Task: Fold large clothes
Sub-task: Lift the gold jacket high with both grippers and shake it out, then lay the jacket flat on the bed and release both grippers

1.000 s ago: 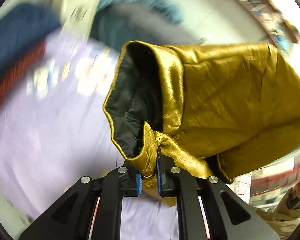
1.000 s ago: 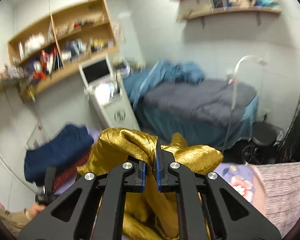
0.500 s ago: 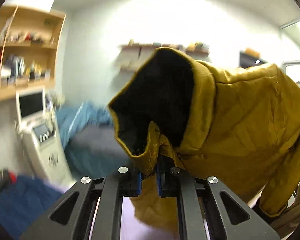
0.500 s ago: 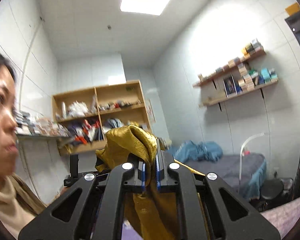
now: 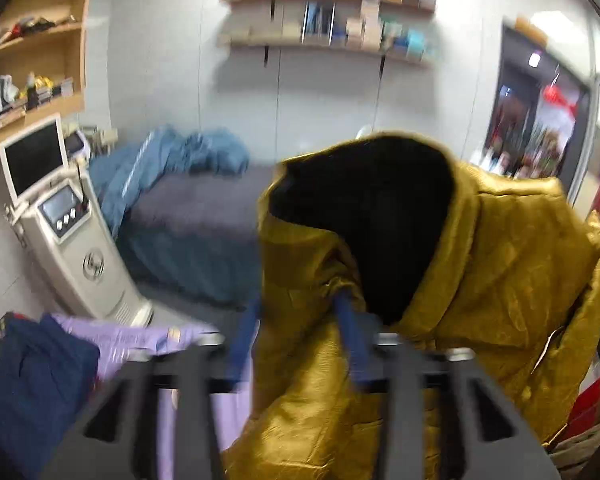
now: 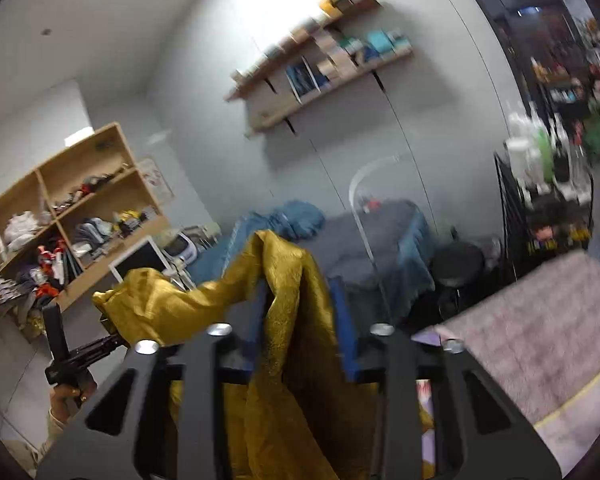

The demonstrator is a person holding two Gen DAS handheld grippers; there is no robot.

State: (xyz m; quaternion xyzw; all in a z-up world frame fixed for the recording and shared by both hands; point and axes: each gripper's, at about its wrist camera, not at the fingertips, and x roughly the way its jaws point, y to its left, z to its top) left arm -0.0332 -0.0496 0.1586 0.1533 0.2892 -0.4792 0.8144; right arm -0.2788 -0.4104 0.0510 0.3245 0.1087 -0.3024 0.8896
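Overhead, wall shelf [image 5: 328, 40], blue bed [image 5: 192, 236], both claws [image 5: 300, 340] [image 6: 300, 320] apart around gold jacket [image 5: 500, 280]

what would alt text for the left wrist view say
The left hand-held gripper, blue pads spread apart, has a shiny gold quilted jacket with black lining draped between them. Behind stand a grey-and-teal bed, a white machine with a screen, and a wall shelf of boxes.

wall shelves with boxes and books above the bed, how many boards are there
2. The upper shelf and the lower shelf sit one above the other on the white wall over the bed. The left wrist view blurs them.
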